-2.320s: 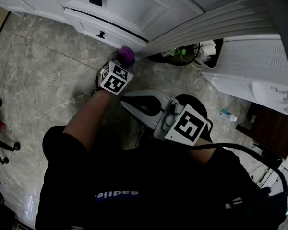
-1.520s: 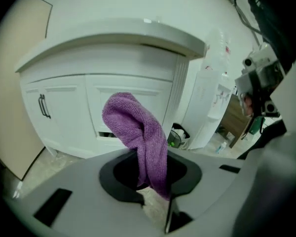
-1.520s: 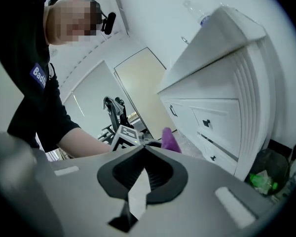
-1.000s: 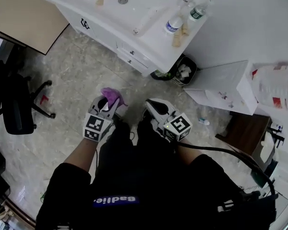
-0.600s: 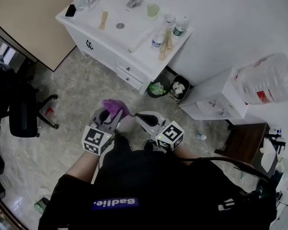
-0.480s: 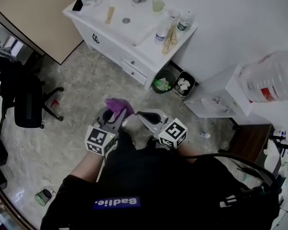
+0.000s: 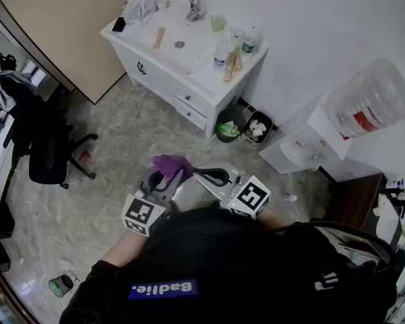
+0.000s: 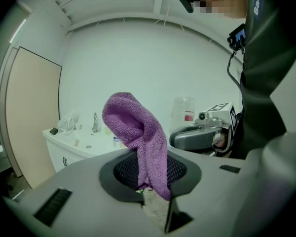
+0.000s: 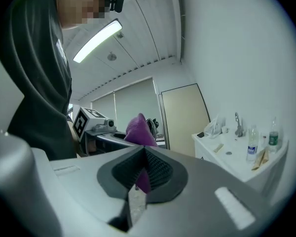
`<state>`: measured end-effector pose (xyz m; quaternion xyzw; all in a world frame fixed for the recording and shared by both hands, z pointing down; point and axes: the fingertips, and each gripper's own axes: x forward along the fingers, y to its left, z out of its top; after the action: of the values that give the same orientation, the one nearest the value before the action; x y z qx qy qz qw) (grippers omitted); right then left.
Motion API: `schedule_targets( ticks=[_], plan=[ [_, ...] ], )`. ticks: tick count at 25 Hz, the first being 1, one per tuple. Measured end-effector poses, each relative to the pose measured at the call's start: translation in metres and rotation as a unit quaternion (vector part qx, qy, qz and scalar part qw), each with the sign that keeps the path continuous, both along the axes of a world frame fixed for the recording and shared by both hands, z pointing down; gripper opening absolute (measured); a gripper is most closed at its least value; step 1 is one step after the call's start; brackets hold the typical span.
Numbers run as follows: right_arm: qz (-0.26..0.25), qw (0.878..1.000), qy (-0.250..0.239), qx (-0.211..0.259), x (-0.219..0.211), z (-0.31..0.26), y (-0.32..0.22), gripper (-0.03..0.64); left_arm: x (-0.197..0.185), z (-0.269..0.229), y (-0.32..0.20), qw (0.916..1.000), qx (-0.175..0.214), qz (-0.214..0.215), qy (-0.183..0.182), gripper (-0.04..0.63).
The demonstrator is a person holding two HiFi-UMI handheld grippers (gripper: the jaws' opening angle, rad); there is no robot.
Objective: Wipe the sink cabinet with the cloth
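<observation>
The white sink cabinet stands against the far wall, well away from both grippers. In the head view my left gripper is shut on the purple cloth, held above the floor close to my body. The left gripper view shows the cloth rising in a fold out of the shut jaws, with the cabinet small at the left. My right gripper is beside the left one, jaws shut with nothing in them. In the right gripper view the cloth shows beyond the shut jaws, and the cabinet stands at the right.
Bottles and a tap stand on the cabinet top. Two small bins sit on the floor at its right end. A water dispenser is at the right, an office chair at the left, a tan panel behind.
The head view has pulled up and back from the cabinet's base to the whole room. Both grippers came away from the cabinet toward my body; the cloth stays in the left gripper.
</observation>
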<state>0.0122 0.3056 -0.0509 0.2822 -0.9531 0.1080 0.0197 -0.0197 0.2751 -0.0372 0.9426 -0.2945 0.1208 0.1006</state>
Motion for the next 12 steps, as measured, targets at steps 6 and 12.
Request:
schedule_targets(
  ticks=[6, 12],
  plan=[
    [0.050, 0.998, 0.005, 0.025, 0.000, -0.030, 0.013, 0.002, 0.000, -0.020, 0.025, 0.9981, 0.020, 0.058, 0.006, 0.086],
    [0.077, 0.997, 0.010, 0.030, 0.001, -0.027, 0.016, 0.002, -0.004, -0.020, 0.028, 0.9966, 0.028, 0.076, 0.014, 0.086]
  ],
)
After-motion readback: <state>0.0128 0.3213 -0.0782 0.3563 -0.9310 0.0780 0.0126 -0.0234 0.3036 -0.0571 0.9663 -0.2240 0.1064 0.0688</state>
